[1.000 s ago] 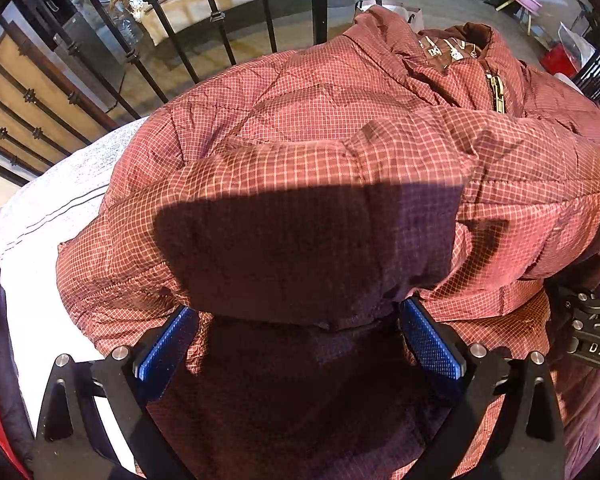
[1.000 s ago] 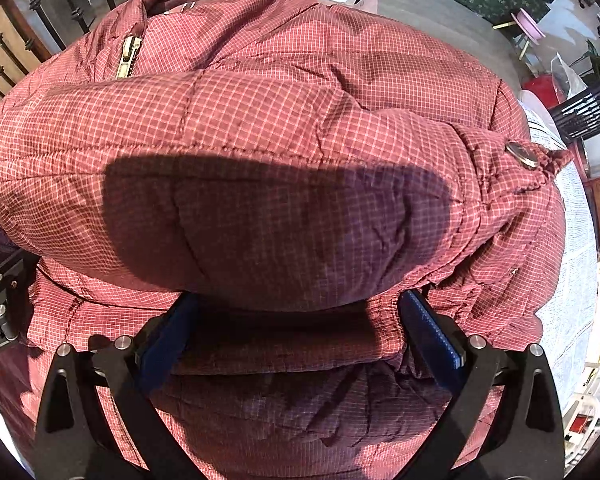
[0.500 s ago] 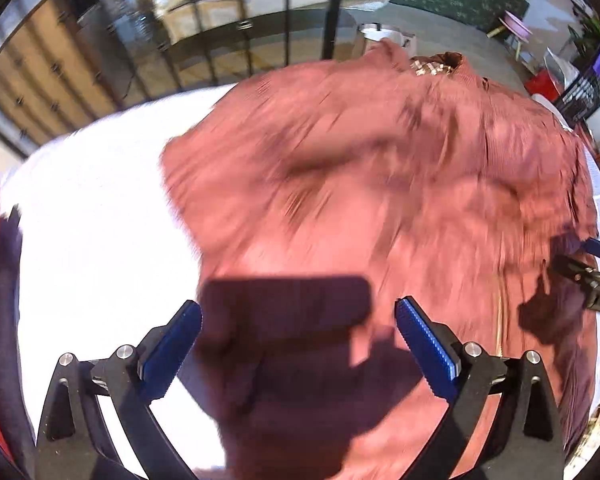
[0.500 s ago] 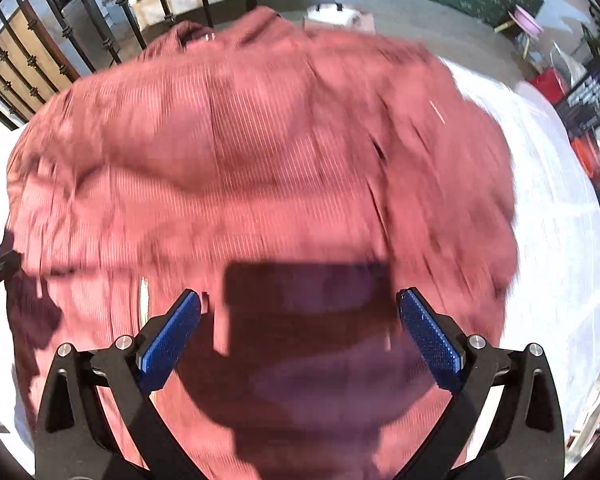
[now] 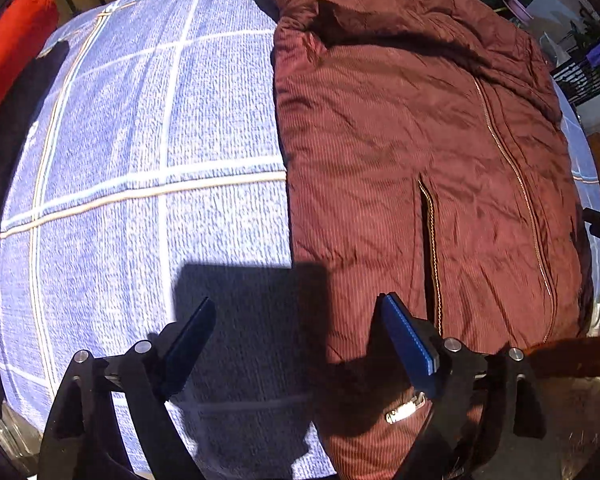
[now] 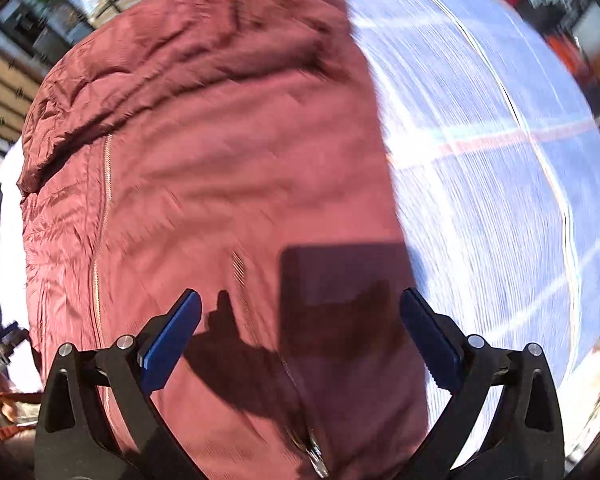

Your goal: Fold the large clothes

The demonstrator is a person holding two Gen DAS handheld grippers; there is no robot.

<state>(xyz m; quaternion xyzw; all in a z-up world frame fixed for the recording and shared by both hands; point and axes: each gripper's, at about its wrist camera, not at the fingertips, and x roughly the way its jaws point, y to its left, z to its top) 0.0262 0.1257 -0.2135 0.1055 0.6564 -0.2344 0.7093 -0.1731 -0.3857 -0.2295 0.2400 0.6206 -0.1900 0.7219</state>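
Blue plaid bedsheet (image 5: 140, 140) underlies all. My left gripper (image 5: 300, 340): jaws closing, empty, astride the maroon puffer jacket (image 5: 420, 140)'s left edge. My right gripper (image 6: 300, 336): jaws apart, empty, over its right edge. Jacket lies flat between both, long axis running away from me, zipper (image 5: 520, 184) lengthwise; neither hand nearer.
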